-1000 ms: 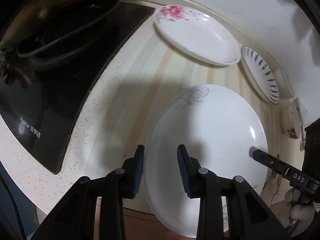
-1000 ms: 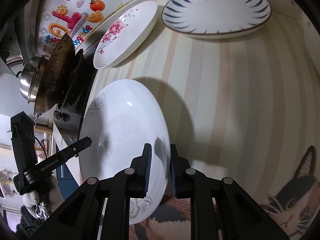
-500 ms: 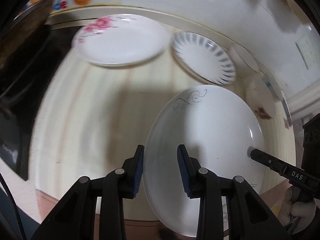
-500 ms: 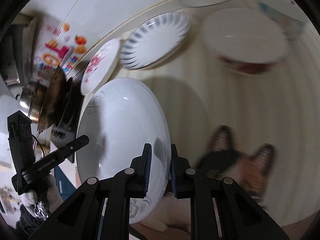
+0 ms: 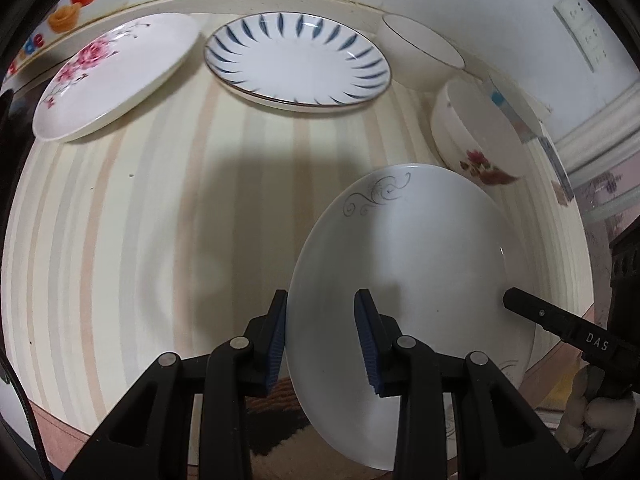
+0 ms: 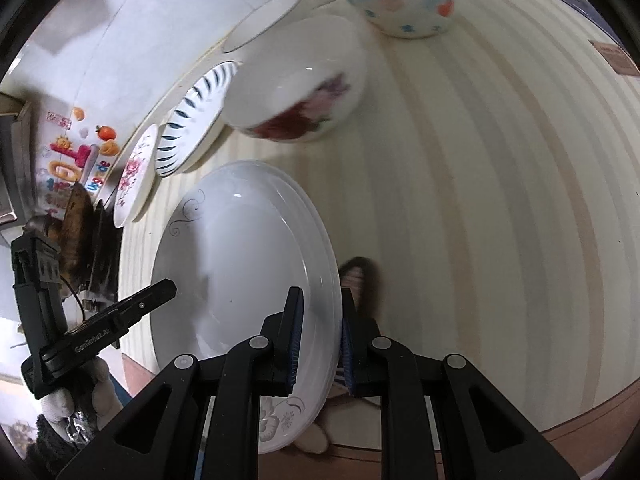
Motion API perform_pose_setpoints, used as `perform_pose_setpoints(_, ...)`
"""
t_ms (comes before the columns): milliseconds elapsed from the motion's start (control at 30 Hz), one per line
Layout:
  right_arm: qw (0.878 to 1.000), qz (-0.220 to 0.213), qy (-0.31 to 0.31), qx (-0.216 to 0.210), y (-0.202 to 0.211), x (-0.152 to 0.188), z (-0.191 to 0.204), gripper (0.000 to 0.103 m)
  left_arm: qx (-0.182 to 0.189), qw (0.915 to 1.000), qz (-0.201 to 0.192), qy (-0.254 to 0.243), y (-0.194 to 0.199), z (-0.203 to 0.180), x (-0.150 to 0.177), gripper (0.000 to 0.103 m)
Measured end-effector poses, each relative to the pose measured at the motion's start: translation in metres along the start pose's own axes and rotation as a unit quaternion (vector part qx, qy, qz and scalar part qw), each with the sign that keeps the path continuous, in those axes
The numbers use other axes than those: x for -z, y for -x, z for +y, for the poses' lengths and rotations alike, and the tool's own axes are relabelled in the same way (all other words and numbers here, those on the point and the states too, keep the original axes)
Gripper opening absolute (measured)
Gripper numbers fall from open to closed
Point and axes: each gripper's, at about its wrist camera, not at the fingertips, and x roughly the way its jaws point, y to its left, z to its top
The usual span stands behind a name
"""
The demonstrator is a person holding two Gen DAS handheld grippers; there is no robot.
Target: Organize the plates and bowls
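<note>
Your left gripper [image 5: 321,334] pinched on the near rim of the white plate [image 5: 408,264], your right gripper [image 6: 319,340] clamped on its opposite rim; plate held tilted above the striped counter [image 5: 160,208], blue-striped plate [image 5: 298,64] and floral bowl [image 6: 298,80] beyond

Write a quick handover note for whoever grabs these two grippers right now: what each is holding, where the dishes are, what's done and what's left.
Left gripper and right gripper: each clamped on opposite rims of the white plate stack, held above the striped counter.
On the counter: pink-flower plate, blue-striped plate, plain white bowl, red-flower bowl, dotted bowl.
Done: a few plates stacked.
Left: set the stack down, gather the remaining plates, nest the bowls.
</note>
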Motion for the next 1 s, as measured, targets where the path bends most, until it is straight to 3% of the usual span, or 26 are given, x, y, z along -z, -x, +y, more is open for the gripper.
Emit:
perform_pose_setpoints(433,1.000,0.023,-0.001,-0.013,-0.004,-0.001,-0.007,0.021,-0.030,0.9993,0.016,-0.013,-0.007,-0.014,0.000,0.029)
perform_pose_setpoints(500,0.999,0.042,-0.010,-0.018,-0.001,-0.006,-0.006,0.021,-0.028,0.9995,0.012,-0.002,0.009,-0.010,-0.002,0.030)
perform_pose_setpoints(600,0.999,0.051,0.002,-0.012,0.033,-0.013,-0.003,0.022,-0.022,0.9992,-0.025,0.021,0.049,0.001,-0.009,0.032)
perform_pose_setpoints(633,0.999,0.045,0.016,-0.008,0.051,-0.018,0.004,0.023,-0.019,0.9983,-0.042,0.035,0.066,0.008,-0.013,0.033)
perform_pose_setpoints(700,0.999,0.032,0.034,-0.004,0.077,-0.030,0.018,0.043,-0.024,0.9950,-0.067,0.070,0.091,0.026,-0.021,0.042)
perform_pose_setpoints(767,0.999,0.010,0.047,-0.014,0.097,-0.049,0.042,0.055,-0.027,0.9907,-0.084,0.104,0.104,0.046,-0.031,0.045)
perform_pose_setpoints(900,0.992,-0.005,0.087,-0.091,0.090,-0.098,0.111,0.056,-0.048,0.9795,-0.101,0.168,0.107,0.096,-0.057,0.045)
perform_pose_setpoints(1000,0.985,-0.008,0.134,-0.106,0.047,-0.138,0.175,0.056,-0.061,0.9671,-0.108,0.222,0.097,0.135,-0.072,0.045)
